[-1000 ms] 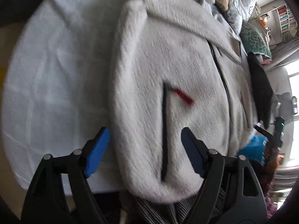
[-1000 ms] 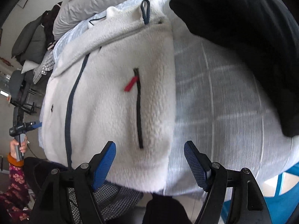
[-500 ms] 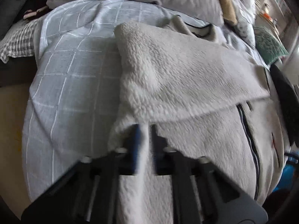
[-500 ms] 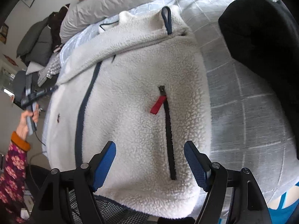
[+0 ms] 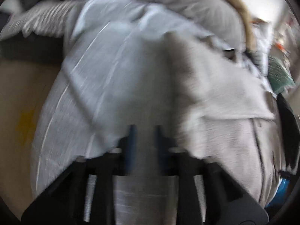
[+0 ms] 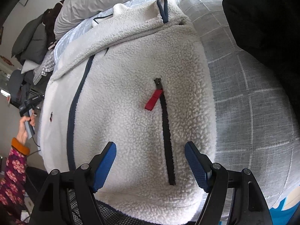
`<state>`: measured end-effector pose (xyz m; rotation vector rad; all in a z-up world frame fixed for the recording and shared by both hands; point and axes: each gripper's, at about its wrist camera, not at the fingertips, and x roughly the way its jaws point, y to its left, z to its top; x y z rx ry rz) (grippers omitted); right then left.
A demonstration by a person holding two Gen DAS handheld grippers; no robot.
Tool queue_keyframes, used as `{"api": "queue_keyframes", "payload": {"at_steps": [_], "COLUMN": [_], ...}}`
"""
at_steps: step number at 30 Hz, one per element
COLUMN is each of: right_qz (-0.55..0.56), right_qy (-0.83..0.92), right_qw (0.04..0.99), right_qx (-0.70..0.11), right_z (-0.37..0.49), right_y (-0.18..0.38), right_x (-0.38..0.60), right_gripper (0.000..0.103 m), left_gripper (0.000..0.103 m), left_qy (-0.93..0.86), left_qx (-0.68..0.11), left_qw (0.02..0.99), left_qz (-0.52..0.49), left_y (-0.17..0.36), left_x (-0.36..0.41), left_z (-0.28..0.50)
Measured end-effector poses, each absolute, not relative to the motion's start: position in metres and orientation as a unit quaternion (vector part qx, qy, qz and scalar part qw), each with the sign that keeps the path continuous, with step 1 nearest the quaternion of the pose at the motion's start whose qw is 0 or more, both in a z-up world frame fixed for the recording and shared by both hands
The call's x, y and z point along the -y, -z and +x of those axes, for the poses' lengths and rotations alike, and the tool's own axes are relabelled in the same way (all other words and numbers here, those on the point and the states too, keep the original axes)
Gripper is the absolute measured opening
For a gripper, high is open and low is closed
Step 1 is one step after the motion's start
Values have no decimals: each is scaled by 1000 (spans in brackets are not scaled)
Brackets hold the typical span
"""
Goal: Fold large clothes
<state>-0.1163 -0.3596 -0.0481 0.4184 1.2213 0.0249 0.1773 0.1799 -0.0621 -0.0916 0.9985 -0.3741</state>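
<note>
Under spread right fingers (image 6: 150, 164): fleece jacket (image 6: 131, 101) on bed, untouched; left fingers (image 5: 144, 140) opening, blurred, beside jacket edge.

cream fleece jacket (image 6: 131, 93) with navy trim and a red zipper pull (image 6: 153, 99); pale blue-grey checked bedsheet (image 6: 253, 112).

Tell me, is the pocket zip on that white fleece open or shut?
Open, it seems: the slider with its red tab sits at the top of the pocket zip.

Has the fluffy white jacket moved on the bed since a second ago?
Cannot tell. The fleece jacket looks larger against the checked bedsheet, but that looks like the camera's doing.
</note>
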Motion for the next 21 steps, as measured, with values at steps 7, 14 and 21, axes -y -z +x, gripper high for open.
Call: {"api": "queue_keyframes", "payload": {"at_steps": [7,14,21], "right_qz": [191,155,113], "right_qy": [-8,-16,-22], "right_qw": [800,806,802], "right_qx": [-569,-571,-586], "right_z": [-104,-86,-69], "right_y": [49,50,56], "right_x": [347,321,301], "right_gripper": [77,77,77], "left_gripper": [66,19,17], "left_qy": [244,198,155], "left_qx": [-441,-438,-450], "left_qw": [854,868,876], "left_qz": [131,125,82], "left_y": [59,76,98], "left_x": [-96,-88,-110], "left_z": [169,196,195]}}
